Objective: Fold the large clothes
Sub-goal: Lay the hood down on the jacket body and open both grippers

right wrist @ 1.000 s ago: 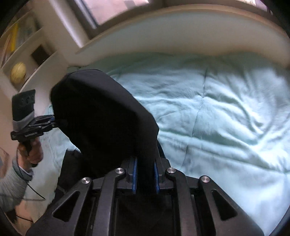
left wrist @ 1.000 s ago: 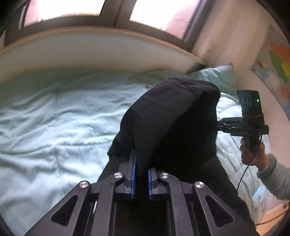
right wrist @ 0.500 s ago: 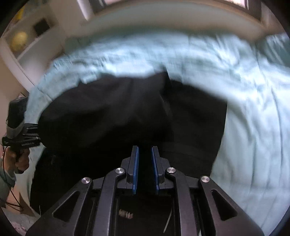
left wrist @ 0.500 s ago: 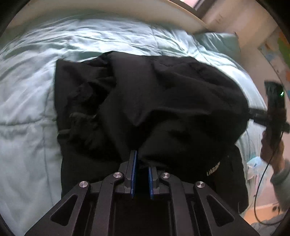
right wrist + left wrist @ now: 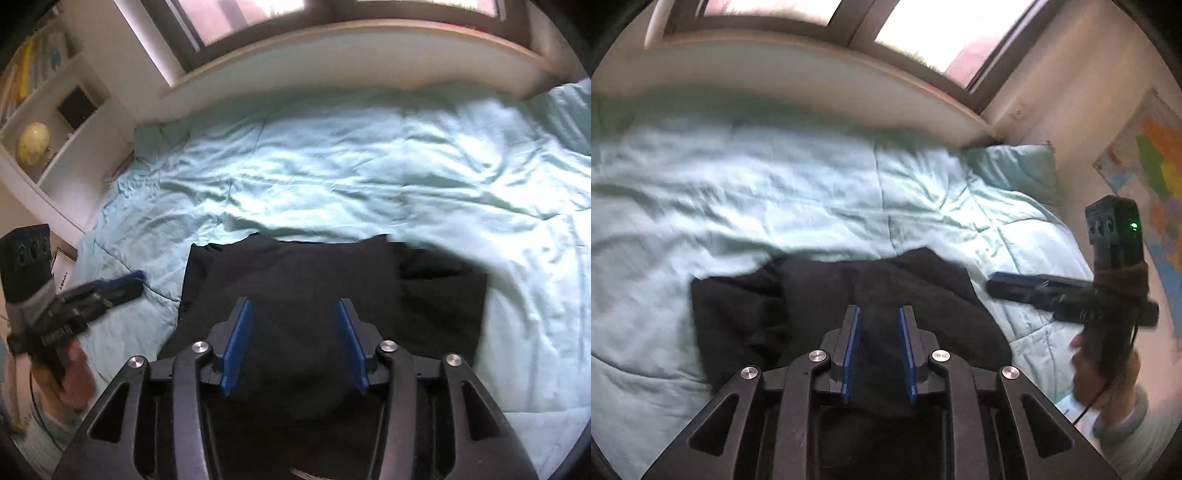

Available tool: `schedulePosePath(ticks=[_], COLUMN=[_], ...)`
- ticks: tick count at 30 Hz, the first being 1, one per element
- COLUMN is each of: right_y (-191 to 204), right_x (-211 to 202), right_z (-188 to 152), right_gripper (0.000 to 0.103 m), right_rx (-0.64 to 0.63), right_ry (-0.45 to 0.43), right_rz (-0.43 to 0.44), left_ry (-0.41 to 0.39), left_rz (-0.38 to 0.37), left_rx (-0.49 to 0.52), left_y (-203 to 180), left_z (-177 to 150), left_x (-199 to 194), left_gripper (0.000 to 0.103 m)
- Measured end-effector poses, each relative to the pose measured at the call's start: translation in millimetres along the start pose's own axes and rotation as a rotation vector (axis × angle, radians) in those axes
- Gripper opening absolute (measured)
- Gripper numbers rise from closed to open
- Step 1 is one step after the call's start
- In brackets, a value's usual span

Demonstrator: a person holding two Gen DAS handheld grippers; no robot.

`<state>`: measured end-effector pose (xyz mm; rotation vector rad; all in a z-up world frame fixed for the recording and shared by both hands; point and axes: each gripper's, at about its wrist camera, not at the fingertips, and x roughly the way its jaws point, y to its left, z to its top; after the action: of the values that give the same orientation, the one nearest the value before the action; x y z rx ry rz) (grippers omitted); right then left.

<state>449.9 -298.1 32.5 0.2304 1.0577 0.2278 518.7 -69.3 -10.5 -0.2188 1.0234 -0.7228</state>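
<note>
Black garment point(image 5: 314, 295) down, tools point(image 5: 878, 314) opening.

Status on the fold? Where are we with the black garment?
Done: the black garment lies doubled over in a rough rectangle on the bedspread. In hand: nothing is gripped; the left claw and right claw are both opening above the cloth, pads clear of it. Left: edges look uneven, so probably tidying or another fold.

right gripper point(image 5: 293, 334) opening, nothing gripped | black garment point(image 5: 332, 291) on bedspread point(image 5: 369, 166)
</note>
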Motion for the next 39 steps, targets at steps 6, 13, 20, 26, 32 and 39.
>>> schedulePosePath(ticks=[6, 13, 20, 26, 32, 39], right_y=[-25, -41, 8, -11, -20, -52], right_x=[89, 95, 37, 89, 12, -60], right_z=[-80, -123, -118, -153, -167, -231], right_gripper=[0.05, 0.05, 0.051, 0.05, 0.051, 0.051], right_rx=[0.046, 0.127, -0.01, 0.086, 0.139, 0.217], right_ry=[0.263, 0.215, 0.084, 0.274, 0.143, 0.089], right_rz=[-0.054, -0.007, -0.013, -0.064, -0.041, -0.109], left_ry=[0.238, 0.251, 0.187, 0.317, 0.223, 0.199], left_rz=[0.025, 0.015, -0.07, 0.032, 0.037, 0.173], left_rx=[-0.104, -0.182, -0.108, -0.205, -0.139, -0.219], left_y=[35, 42, 6, 26, 8, 28], left_z=[-80, -116, -123, -151, -167, -227], left_x=[69, 84, 32, 73, -9, -96], left_gripper=[0.021, 0.016, 0.018, 0.017, 0.021, 0.038])
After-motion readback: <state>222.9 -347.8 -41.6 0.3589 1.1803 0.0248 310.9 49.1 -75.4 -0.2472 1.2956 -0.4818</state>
